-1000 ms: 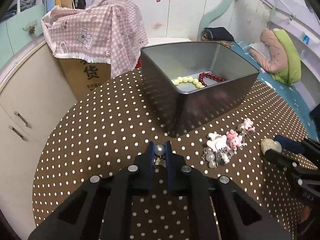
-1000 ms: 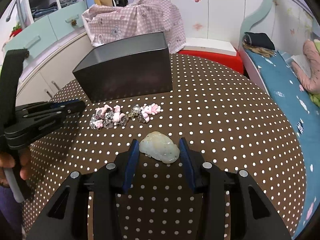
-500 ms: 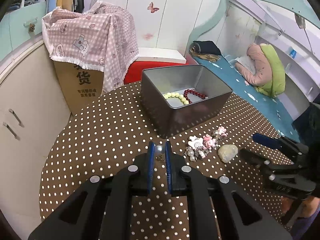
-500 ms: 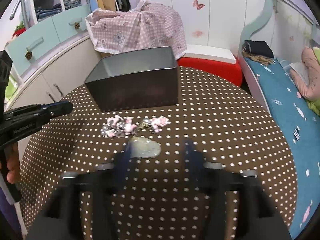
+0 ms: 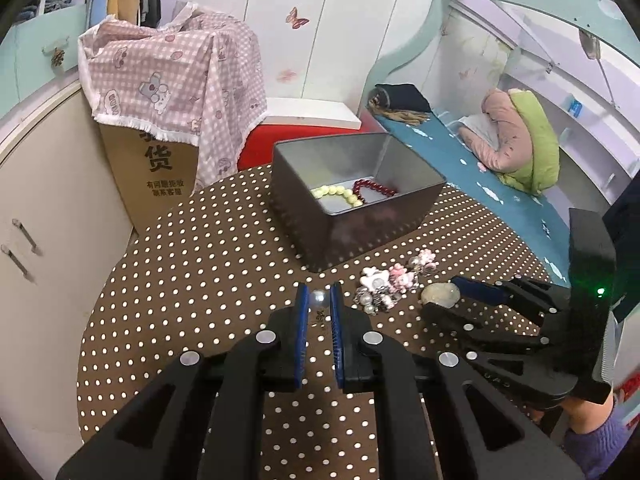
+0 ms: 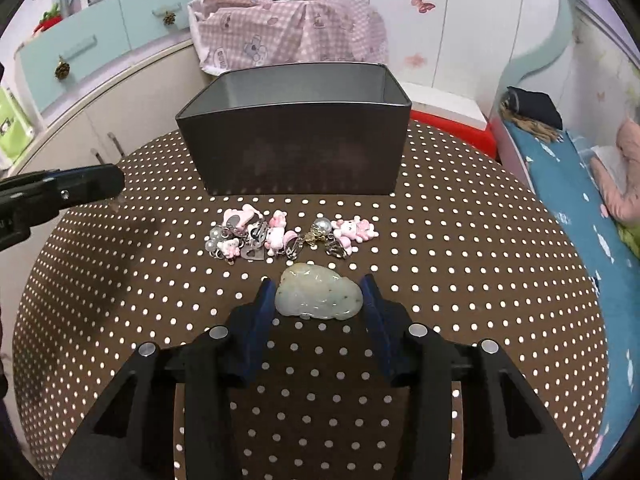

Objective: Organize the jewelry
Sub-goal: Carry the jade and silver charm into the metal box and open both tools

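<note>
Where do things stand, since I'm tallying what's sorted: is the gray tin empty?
Not empty. The gray tin holds a pale yellow bead bracelet and a dark red bead bracelet on its floor.

Left gripper (image 5: 319, 300) black angular frame, blue finger pads (image 5: 302, 308), silver round screws, right gripper (image 6: 318, 300) alike, green indicator light, purple sleeve, bare skin behind.
</note>
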{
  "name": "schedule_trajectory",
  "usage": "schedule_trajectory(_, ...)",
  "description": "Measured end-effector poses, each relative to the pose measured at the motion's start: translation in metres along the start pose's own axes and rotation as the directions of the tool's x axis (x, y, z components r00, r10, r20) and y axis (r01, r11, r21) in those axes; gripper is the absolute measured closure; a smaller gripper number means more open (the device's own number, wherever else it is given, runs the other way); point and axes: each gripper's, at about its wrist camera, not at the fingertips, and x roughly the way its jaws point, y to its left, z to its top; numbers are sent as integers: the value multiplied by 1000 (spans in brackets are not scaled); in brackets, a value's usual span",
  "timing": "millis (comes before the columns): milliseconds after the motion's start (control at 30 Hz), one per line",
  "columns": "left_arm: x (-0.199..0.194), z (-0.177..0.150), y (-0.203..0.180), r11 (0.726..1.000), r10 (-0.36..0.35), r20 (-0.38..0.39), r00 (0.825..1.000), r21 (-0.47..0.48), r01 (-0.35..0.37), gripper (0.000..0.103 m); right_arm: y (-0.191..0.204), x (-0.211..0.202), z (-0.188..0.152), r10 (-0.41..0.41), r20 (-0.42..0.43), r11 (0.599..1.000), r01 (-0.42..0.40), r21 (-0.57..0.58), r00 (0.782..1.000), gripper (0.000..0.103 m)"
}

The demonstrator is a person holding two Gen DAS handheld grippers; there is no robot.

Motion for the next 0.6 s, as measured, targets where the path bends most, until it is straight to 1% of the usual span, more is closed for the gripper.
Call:
schedule_trajectory(167,-8,6,-7,1000,-22,20,1000,14,21,94,-7,-5,-2,11,6,1000,-11,23,1000,60)
schedule_trajectory(367,-22,23,-17,997,-70,54,996,35,68,94,-13,-21,7,8,46,999,-10,31,999,60)
schedule_trajectory(533,-23,48,-23,991,-126,69,990,45,123,94,-23,-47,31,16,116,998,-23,55,993,60)
schedule_trajectory(600,-19,61,-24,991,-131,64,989,38,129,94,-26,-54,45,9,141,998,-18,57,990,60)
